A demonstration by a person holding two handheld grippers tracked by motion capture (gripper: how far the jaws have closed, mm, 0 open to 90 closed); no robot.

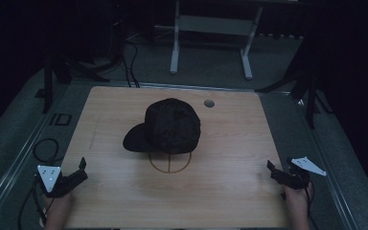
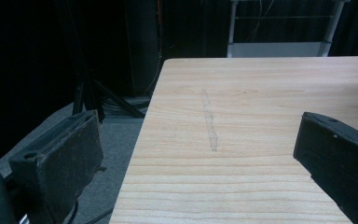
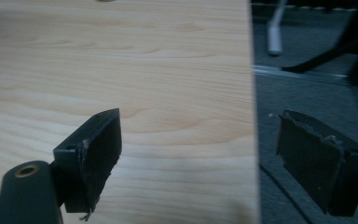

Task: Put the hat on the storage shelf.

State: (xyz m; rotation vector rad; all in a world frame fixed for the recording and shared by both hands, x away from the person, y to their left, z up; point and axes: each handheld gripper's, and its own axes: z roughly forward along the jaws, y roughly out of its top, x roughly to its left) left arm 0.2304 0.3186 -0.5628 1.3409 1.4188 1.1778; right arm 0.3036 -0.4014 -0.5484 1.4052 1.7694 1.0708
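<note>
High view first: one wooden bench (image 1: 124, 201) stands in a dim room, and on it sits one black cap (image 1: 165, 127), near the middle and a little toward the far side, its brim pointing to the left. The cap covers the upper part of one circle (image 1: 169, 164) drawn on the wood with a cross inside it. One small round grommet (image 1: 209, 103) is set in the bench near the far edge, to the right of the cap. There are two tools. The left tool (image 1: 82, 170) is at the near left corner, held in a hand (image 1: 57, 207), with a grey three-cornered plate on top; its jaws stand apart with nothing between them. The right tool (image 1: 271, 171) is at the near right edge, held in the other hand (image 1: 297, 199), also with a grey plate; it is well apart from the cap.

Left gripper view: the left tool (image 2: 196, 154) is wide open and empty, one jaw out beyond the bench edge (image 2: 142, 140) over the floor, the other over the wood. One faint pale streak (image 2: 209, 123) runs along the bench top ahead.

Right gripper view: the right tool (image 3: 198, 154) is wide open and grips nothing. One jaw is over the wood, the other beyond the bench edge (image 3: 254, 116) over the grey floor (image 3: 307, 93).
</note>
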